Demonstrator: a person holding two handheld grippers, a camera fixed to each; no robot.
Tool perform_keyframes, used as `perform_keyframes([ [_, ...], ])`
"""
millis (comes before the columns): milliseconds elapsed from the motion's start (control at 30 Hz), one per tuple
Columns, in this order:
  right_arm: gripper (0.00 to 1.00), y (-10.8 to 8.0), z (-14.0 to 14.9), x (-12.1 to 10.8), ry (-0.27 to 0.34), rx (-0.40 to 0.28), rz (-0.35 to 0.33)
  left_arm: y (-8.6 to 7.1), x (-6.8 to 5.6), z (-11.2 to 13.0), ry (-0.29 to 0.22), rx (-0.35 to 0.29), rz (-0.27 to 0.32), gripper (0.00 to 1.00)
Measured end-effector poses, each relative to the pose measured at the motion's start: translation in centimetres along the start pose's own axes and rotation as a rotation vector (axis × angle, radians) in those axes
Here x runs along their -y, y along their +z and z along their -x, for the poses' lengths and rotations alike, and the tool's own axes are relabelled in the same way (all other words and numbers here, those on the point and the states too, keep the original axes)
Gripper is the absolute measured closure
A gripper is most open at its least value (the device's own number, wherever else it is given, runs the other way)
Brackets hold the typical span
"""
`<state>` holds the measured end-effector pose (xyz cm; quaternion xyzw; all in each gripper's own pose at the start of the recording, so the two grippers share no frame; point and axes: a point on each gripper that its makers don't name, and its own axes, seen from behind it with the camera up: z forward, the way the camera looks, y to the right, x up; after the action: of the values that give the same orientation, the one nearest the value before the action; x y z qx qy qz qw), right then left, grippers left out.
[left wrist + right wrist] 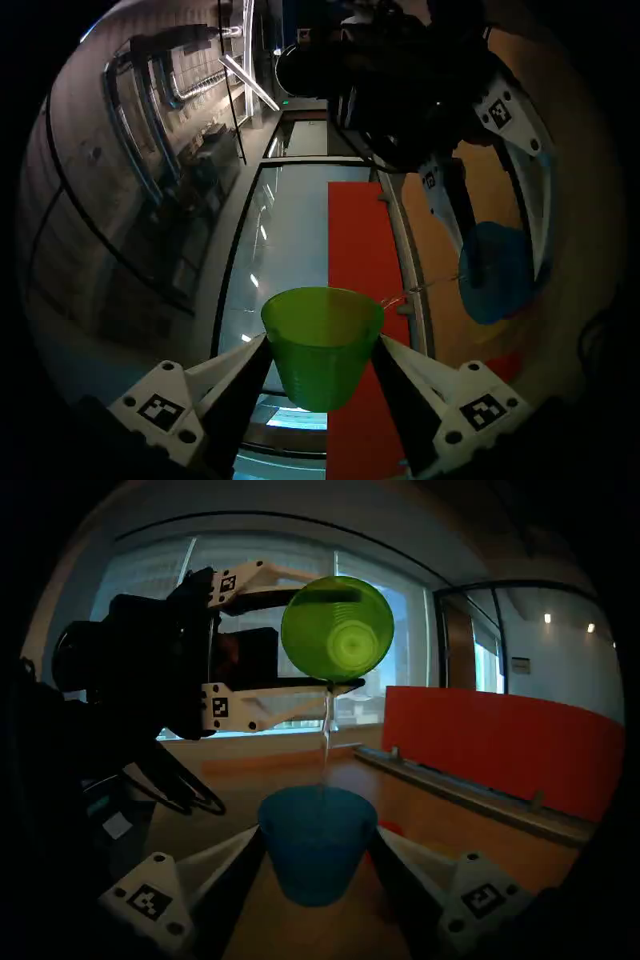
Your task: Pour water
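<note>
1. Above a wooden tabletop (416,832), in the right gripper view, the left gripper (346,636) clamps a translucent green plastic cup (336,628), which is tipped onto its side.
2. A thin stream of water (326,736) falls from the green cup's lower rim into a blue plastic cup (318,848) directly below.
3. The right gripper (318,840) grasps the blue cup upright, both fingers pressed against its sides.
4. In the left gripper view, the green cup sits squeezed between that gripper's own fingers.
5. A red-orange panel (504,744) stands at the table's far edge.
</note>
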<state>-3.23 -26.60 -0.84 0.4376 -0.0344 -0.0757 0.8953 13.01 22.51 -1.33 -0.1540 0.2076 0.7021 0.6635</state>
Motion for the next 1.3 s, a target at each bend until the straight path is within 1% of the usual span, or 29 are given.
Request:
perform_keyframes([
  [300, 0.11, 0.1, -0.2, 0.0, -0.003, -0.002, 0.001, 0.0, -0.2, -0.3, 0.055, -0.003, -0.001, 0.17],
  [400, 0.11, 0.1, -0.2, 0.0, -0.005, -0.003, 0.0, 0.1, -0.1, -0.1, 0.058, 0.004, -0.004, 0.17],
  [700, 0.11, 0.1, -0.1, 0.0, -0.003, -0.001, 0.004, -0.1, 0.0, 0.2, 0.025, 0.006, 0.001, 0.17],
  [767, 0.11, 0.1, -0.1, 0.0, -0.003, -0.001, 0.003, -0.1, -0.1, 0.3, -0.001, 0.006, 0.006, 0.17],
  [867, 0.11, 0.1, -0.2, 0.1, -0.005, -0.002, 0.004, 0.0, -0.3, 0.7, -0.06, 0.007, 0.011, 0.17],
  [967, 0.11, 0.0, -0.2, 0.1, -0.007, -0.003, 0.007, 0.3, -0.7, 1.4, -0.146, 0.013, 0.017, 0.18],
  [1067, 0.11, -0.1, -0.1, -0.1, -0.009, -0.002, 0.012, 0.6, -1.4, 2.2, -0.259, 0.029, 0.029, 0.17],
  [1200, 0.11, -0.4, -0.1, -0.3, -0.007, -0.002, 0.019, 0.9, -2.5, 3.7, -0.432, 0.054, 0.047, 0.18],
  [1300, 0.11, -0.6, -0.1, -0.4, -0.006, -0.002, 0.023, 1.0, -3.0, 4.7, -0.553, 0.073, 0.049, 0.17],
])
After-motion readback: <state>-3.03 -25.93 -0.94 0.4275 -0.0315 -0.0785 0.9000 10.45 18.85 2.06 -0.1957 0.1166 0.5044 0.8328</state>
